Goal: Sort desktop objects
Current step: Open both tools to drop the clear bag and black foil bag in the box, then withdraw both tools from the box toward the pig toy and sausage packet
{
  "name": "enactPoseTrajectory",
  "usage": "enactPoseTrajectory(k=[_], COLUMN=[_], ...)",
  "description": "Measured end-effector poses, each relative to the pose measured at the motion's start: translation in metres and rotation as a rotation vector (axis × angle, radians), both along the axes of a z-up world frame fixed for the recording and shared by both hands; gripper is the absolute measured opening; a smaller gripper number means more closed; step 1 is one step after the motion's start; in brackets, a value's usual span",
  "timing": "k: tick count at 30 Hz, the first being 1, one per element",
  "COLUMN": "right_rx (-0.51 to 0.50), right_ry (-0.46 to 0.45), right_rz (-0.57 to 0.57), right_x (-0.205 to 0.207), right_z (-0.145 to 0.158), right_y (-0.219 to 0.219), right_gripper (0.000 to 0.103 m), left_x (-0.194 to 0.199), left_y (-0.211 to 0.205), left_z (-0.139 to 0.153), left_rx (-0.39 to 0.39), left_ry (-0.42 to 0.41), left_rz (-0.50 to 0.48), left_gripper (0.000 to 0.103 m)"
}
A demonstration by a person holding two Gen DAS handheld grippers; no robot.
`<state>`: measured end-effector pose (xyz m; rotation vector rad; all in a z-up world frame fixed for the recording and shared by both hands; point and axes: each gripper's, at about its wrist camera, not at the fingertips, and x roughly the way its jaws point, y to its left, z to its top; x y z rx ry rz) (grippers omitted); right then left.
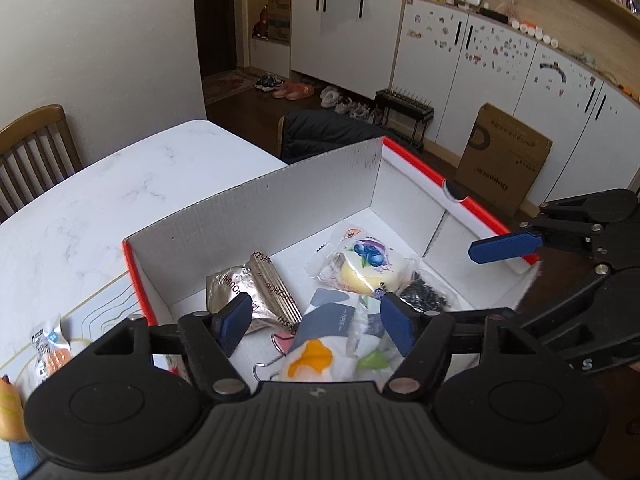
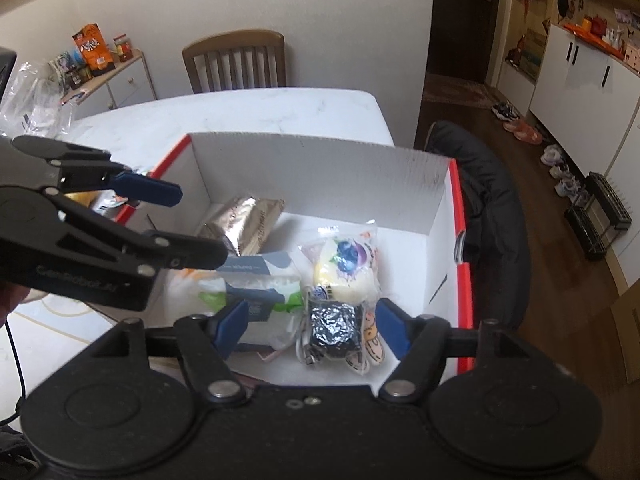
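A: Since the box (image 1: 256,204) already holds most of the packets, what is left outside it?

B: A small white snack packet (image 1: 50,346) with orange print, lying on the table (image 1: 120,184) just outside the box's red left wall. Something yellowish (image 1: 10,408) sits beside it at the frame edge; I cannot tell what it is.

A: Which way from the grippers?

B: To the left of the left gripper (image 1: 316,322), beyond the box wall. That gripper hangs over the near end of the box, fingers spread, nothing between them; below the gap are the grey-and-white packet (image 1: 332,308) and the silver foil pack (image 1: 248,292).

A: And the right one?

B: The right gripper (image 2: 312,326) is also spread and empty, over the blueberry cake packet (image 2: 346,268) and a crinkled foil lump (image 2: 332,326), on the box's far side from the stray packet.

A: So the left hand is nearer.

B: I judge so. Its long axis seems to run roughly toward the camera, though the packet is small and distorted there.
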<state>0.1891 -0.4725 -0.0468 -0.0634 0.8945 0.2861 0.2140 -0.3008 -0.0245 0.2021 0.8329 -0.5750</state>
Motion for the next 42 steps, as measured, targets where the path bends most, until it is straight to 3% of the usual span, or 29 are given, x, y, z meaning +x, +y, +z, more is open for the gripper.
enactPoseTrajectory(k=[13,25,32,42], right_rx=[0.031,0.075,0.077,0.073], right_ry=[-0.031,-0.051,-0.059,-0.083], right_rz=[0.015,-0.002,-0.040,-0.087], right_x=[-0.014,-0.028,-0.034,-0.030], right_z=[0.010,0.012,0.014,0.021], right_y=[0.004,0.019,0.047,0.113], right_gripper=[0.080,0.095,0.097,0.098], left_x=[-0.039,-0.056,-0.060,-0.061], left_y=[0.041,0.078,0.108,0.173], left_z=[0.020,0.019,0.021,0.020], left_rx=[-0.069,-0.074,-0.083,-0.092], left_ry=[-0.028,-0.044,-0.059,-0.065], left_rz=[0.072,0.130,0.113,0.099], left_gripper=[0.070,0.083,0.084,0.098])
